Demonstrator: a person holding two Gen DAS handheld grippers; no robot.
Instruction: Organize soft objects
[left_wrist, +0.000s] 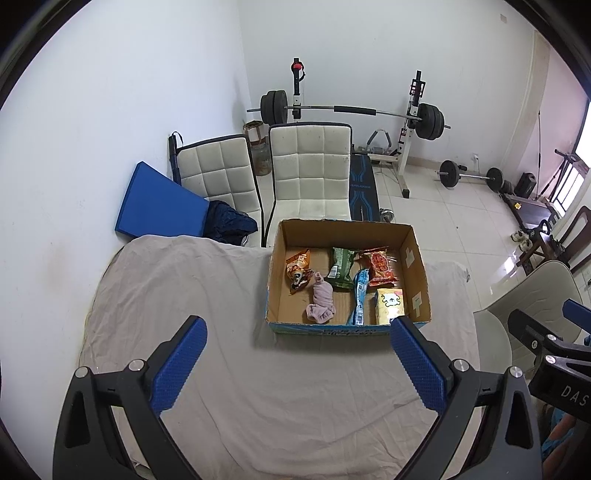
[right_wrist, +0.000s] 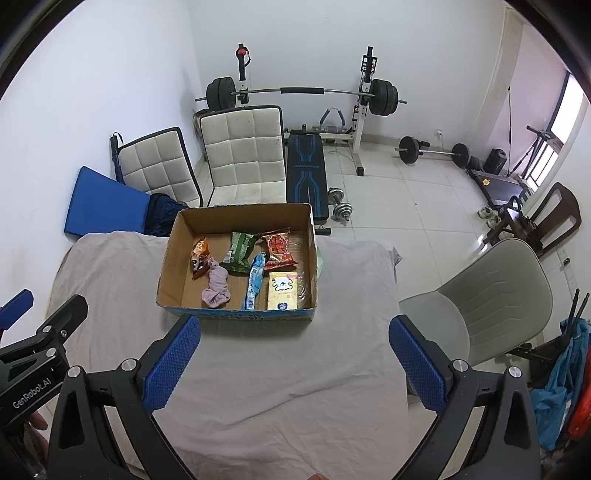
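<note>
An open cardboard box (left_wrist: 417, 266) (right_wrist: 173, 258) stands on the cloth-covered table. Inside lie a pink rolled cloth (left_wrist: 320, 300) (right_wrist: 216, 286), an orange snack bag (left_wrist: 297, 268) (right_wrist: 200, 256), a green bag (left_wrist: 341, 267) (right_wrist: 240, 252), a red bag (left_wrist: 378, 266) (right_wrist: 279, 248), a blue packet (left_wrist: 360, 297) (right_wrist: 255, 280) and a yellow packet (left_wrist: 389, 301) (right_wrist: 282, 291). My left gripper (left_wrist: 297, 350) is open and empty, above the table in front of the box. My right gripper (right_wrist: 295, 350) is open and empty, also in front of the box.
The table cloth (left_wrist: 221, 295) (right_wrist: 332, 350) is beige and wrinkled. Two white chairs (left_wrist: 310, 170) (right_wrist: 243, 155) and a blue mat (left_wrist: 155, 203) stand behind the table. A grey chair (right_wrist: 491, 291) is at the right. Weight gear (right_wrist: 303, 92) lines the back wall.
</note>
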